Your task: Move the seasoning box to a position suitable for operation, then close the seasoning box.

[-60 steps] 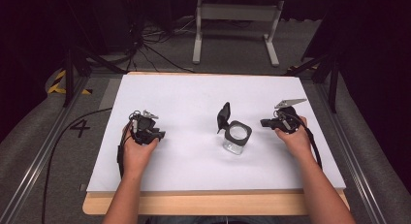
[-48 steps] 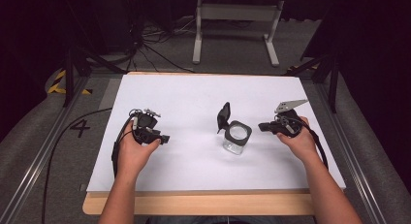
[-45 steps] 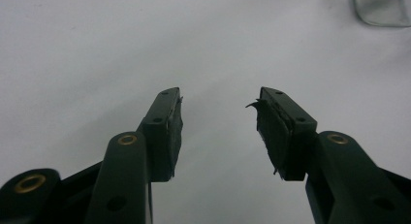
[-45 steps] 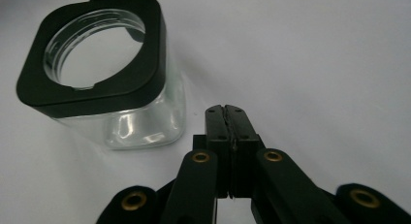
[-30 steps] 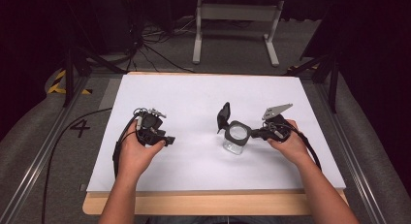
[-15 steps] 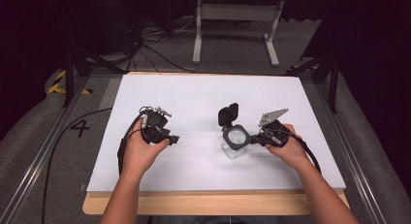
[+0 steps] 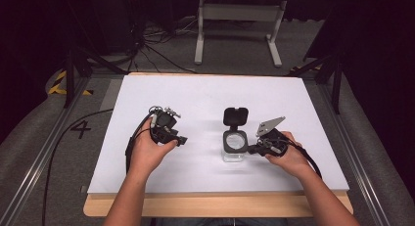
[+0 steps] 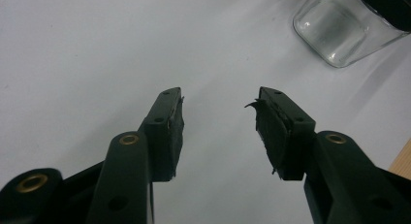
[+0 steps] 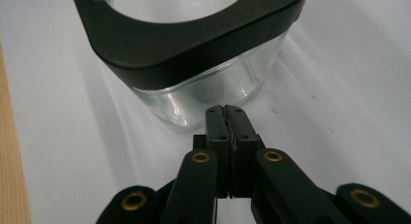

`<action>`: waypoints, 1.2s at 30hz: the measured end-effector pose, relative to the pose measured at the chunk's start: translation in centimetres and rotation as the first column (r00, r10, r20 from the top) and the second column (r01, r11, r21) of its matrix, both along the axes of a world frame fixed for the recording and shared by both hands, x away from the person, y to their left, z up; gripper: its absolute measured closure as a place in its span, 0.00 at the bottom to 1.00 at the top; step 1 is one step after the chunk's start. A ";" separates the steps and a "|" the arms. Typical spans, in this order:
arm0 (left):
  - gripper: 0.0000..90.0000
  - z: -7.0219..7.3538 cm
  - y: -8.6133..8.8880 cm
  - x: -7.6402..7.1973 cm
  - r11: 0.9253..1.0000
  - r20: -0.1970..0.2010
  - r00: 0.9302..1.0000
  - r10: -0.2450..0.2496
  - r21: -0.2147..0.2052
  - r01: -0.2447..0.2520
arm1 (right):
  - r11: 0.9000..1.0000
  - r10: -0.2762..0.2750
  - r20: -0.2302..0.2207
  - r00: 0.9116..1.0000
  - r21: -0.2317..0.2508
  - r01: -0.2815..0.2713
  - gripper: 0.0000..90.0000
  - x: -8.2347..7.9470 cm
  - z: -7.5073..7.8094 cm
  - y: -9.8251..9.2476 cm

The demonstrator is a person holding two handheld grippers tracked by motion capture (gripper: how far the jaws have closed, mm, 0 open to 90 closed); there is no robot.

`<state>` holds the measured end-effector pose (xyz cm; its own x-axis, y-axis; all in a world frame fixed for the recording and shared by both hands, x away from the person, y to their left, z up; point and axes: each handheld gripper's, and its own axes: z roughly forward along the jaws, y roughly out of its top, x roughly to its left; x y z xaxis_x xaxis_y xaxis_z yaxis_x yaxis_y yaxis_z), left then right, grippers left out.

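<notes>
While the right gripper (image 9: 227, 112) has its jaws pressed flat together with nothing between them, their tips sit just short of the glass jar (image 9: 203, 83), at the foot of its clear wall and below its black collar (image 9: 194, 40) — whether they touch the glass cannot be told. In the high view the jar (image 7: 234, 144) stands upright on the white sheet (image 7: 205, 99) directly ahead of the right gripper (image 7: 252, 149), its hinged black lid (image 7: 235, 116) flipped open and standing up on the side away from the person. The left gripper (image 8: 218, 115) holds its jaws well apart over bare sheet, gripping nothing — the jar (image 8: 339, 32) lies ahead of them and off beyond the right-hand jaw, well clear. In the high view the left gripper (image 7: 183, 140) points toward the jar
</notes>
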<state>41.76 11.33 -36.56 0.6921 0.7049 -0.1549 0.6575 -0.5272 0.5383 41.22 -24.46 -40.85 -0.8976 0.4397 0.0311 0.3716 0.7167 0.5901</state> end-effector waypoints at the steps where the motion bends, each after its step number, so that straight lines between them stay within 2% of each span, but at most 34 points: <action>1: 0.59 0.0 -0.1 0.0 1.000 -0.002 1.000 0.000 0.000 0.000 | 1.000 0.004 -0.002 1.000 -0.006 -0.004 1.00 -0.1 0.0 0.2; 8: 0.59 -0.1 -0.4 -0.1 1.000 0.000 1.000 -0.023 -0.005 0.023 | 1.000 -0.006 0.014 1.000 0.009 0.006 1.00 -0.1 0.5 -0.1; 11: 0.63 0.0 -0.7 -0.4 0.997 0.017 0.997 -0.069 -0.028 0.070 | 0.999 -0.026 0.028 0.999 0.030 0.025 1.00 0.0 1.2 -0.6; 18: 0.83 0.6 -2.7 -1.6 0.982 0.035 0.985 -0.167 -0.080 0.169 | 0.994 -0.069 0.046 0.997 0.089 0.065 1.00 0.1 2.8 -1.8; 19: 0.85 0.7 -2.9 -1.7 0.979 0.035 0.982 -0.187 -0.071 0.189 | 0.993 -0.074 0.047 0.996 0.096 0.069 1.00 0.1 3.1 -2.0; 23: 0.98 0.8 -4.2 -2.3 0.966 0.051 0.970 -0.239 -0.090 0.243 | 0.987 -0.092 0.058 0.994 0.137 0.084 1.00 0.4 4.7 -2.6; 26: 1.00 0.7 -5.2 -2.7 0.955 0.050 0.961 -0.271 -0.112 0.275 | 0.984 -0.096 0.065 0.993 0.157 0.085 1.00 0.6 5.8 -2.8; 27: 1.00 0.6 -5.4 -2.8 0.953 0.048 0.960 -0.277 -0.110 0.281 | 0.984 -0.095 0.072 0.993 0.158 0.083 1.00 0.7 6.2 -2.9; 32: 1.00 0.3 -6.3 -3.1 0.948 0.052 0.957 -0.286 -0.134 0.290 | 0.980 -0.085 0.071 0.994 0.186 0.071 1.00 1.0 7.9 -2.8; 35: 1.00 0.2 -6.7 -3.2 0.941 0.057 0.953 -0.299 -0.149 0.304 | 0.974 -0.087 0.068 0.994 0.216 0.070 1.00 1.0 8.7 -2.7; 36: 1.00 0.1 -6.8 -3.3 0.941 0.056 0.953 -0.298 -0.154 0.303 | 0.972 -0.088 0.071 0.994 0.223 0.070 1.00 1.0 9.0 -2.7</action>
<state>38.45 4.50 -36.45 0.8741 0.4317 -0.2227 0.4634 -0.6032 0.6492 42.21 -27.13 -31.88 -0.8639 0.4995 0.0645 0.3667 0.5362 0.7603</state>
